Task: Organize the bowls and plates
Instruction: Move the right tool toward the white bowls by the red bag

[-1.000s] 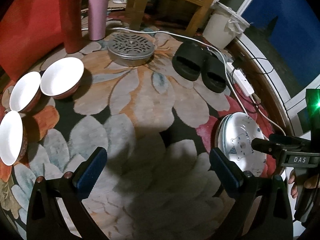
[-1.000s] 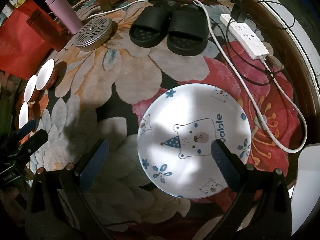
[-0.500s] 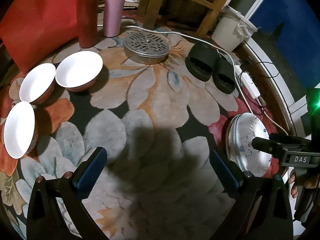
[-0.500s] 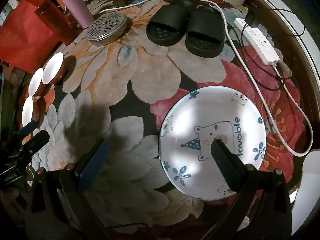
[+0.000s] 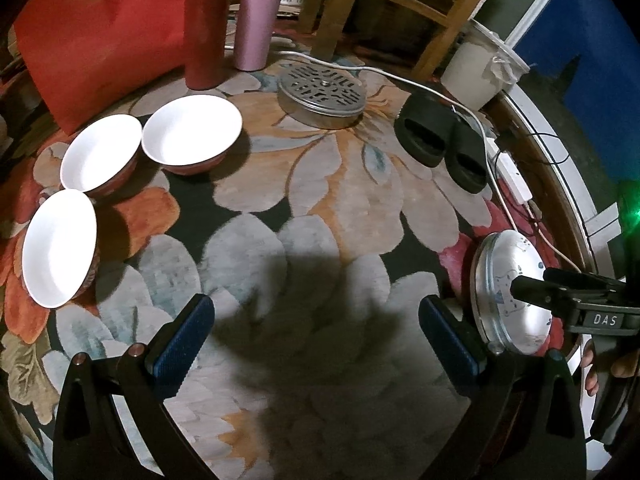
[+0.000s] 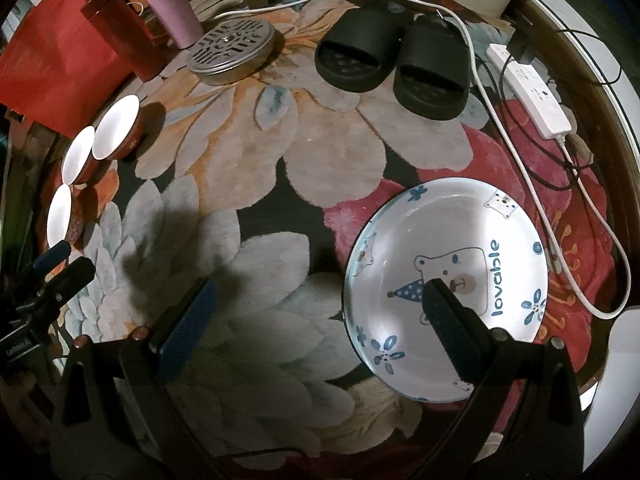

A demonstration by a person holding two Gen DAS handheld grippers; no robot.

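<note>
Both grippers, left gripper (image 5: 316, 336) and right gripper (image 6: 316, 312), gape empty; the plate (image 6: 444, 276), right, looks glazed, slippery, breakable: grip its rim.

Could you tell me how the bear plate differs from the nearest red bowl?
The plate is wide, shallow and printed with a bear and blue flowers; the bowl is smaller, deeper and plain white inside, red outside. The plate lies alone on the right, the bowl beside two others on the left. Both sit upright and empty on the rug.
</note>
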